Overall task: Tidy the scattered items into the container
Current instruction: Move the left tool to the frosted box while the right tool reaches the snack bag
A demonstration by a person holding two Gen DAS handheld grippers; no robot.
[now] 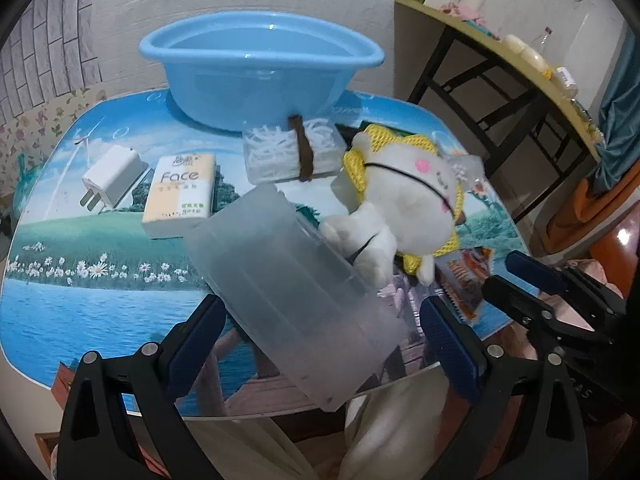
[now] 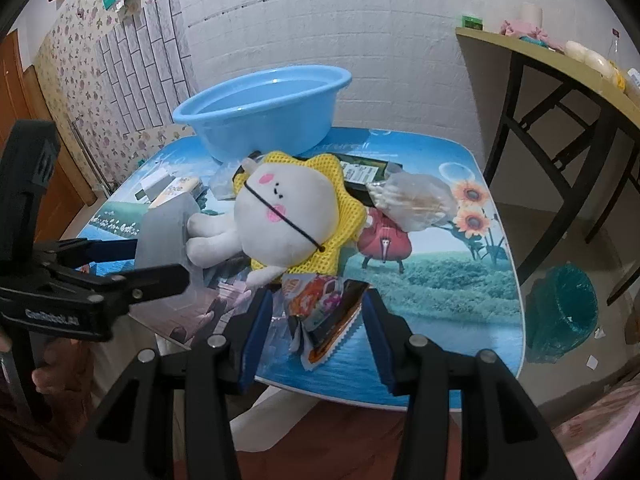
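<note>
Blue basin point(image 1: 260, 76) at the far edge of the tabletop point(image 1: 80, 312), nothing visible inside, so tidying apparently not yet begun. Just in front of the basin: clear box of white strips point(image 1: 292, 152) bound with a brown band, charger plug point(image 1: 112, 184), tissue pack point(image 1: 180, 196). Nearer: white plush toy with yellow mesh collar point(image 2: 288, 216), lying on its side over a dark flat package point(image 2: 360, 168), a clear bag of cotton swabs point(image 2: 412, 200) touching the collar. Frosted plastic cup point(image 1: 288, 296) tipped on its side, between the pads of the left gripper point(image 1: 320, 336); pads wide and seemingly clear of the cup walls, so released, likely lined up for a side grasp. Orange snack packet point(image 2: 320, 312) flat at the near edge, between the parted pads of the right gripper point(image 2: 316, 336); no squeeze visible, so released too, probably poised to pinch the packet. Both grippers angled downward toward the clutter.
</note>
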